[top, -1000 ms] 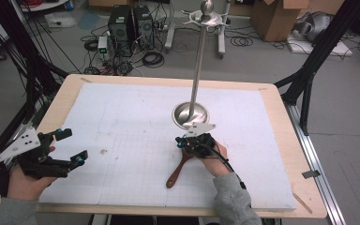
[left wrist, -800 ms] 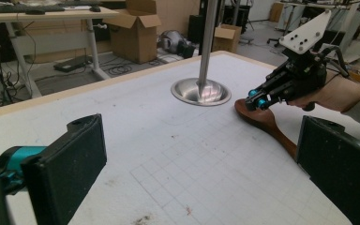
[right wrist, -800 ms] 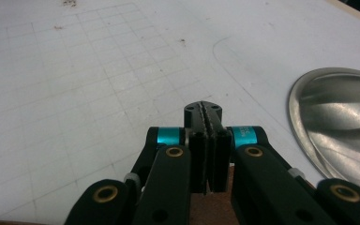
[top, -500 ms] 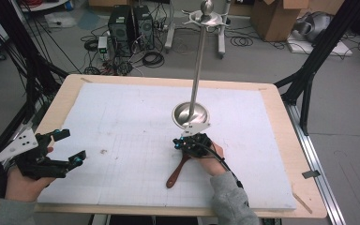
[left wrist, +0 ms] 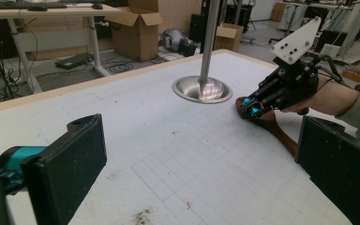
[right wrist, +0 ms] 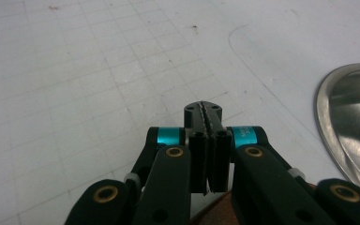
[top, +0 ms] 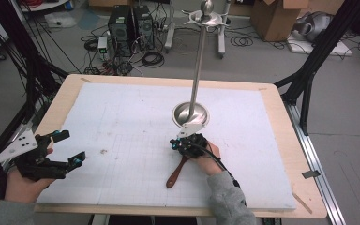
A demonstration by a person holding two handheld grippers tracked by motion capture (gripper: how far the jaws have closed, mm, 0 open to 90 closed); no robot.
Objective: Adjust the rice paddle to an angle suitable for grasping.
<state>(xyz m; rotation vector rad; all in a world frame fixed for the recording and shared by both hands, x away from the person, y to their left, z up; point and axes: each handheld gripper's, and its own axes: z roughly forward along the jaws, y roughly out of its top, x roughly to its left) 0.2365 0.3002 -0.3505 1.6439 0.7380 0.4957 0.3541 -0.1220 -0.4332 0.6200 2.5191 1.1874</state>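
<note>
A wooden-handled utensil (top: pixel 175 174) lies on the white mat, its handle pointing toward the table's near edge. My right gripper (top: pixel 174 144) is over its far end, low to the mat, jaws shut with the pads pressed flat together and nothing between them. In the right gripper view the right gripper (right wrist: pixel 205 110) points at bare mat, and a brown piece of the utensil (right wrist: pixel 212 212) shows under it. In the left gripper view the right gripper (left wrist: pixel 248 108) sits over the utensil (left wrist: pixel 281 136). My left gripper (top: pixel 70 149) is at the near left, open and empty, as is the left gripper (left wrist: pixel 201 140) in its own view.
A metal stand with a round dished base (top: pixel 190 114) and a tall pole (top: pixel 198 61) rises just beyond the right gripper; the base (right wrist: pixel 351 122) is close on its right. The white gridded mat (top: pixel 122 108) covers the wooden table (top: pixel 281 122). Boxes and cables lie on the floor behind.
My right gripper has edged slightly left over the utensil's far end. The left gripper has stayed where it was.
</note>
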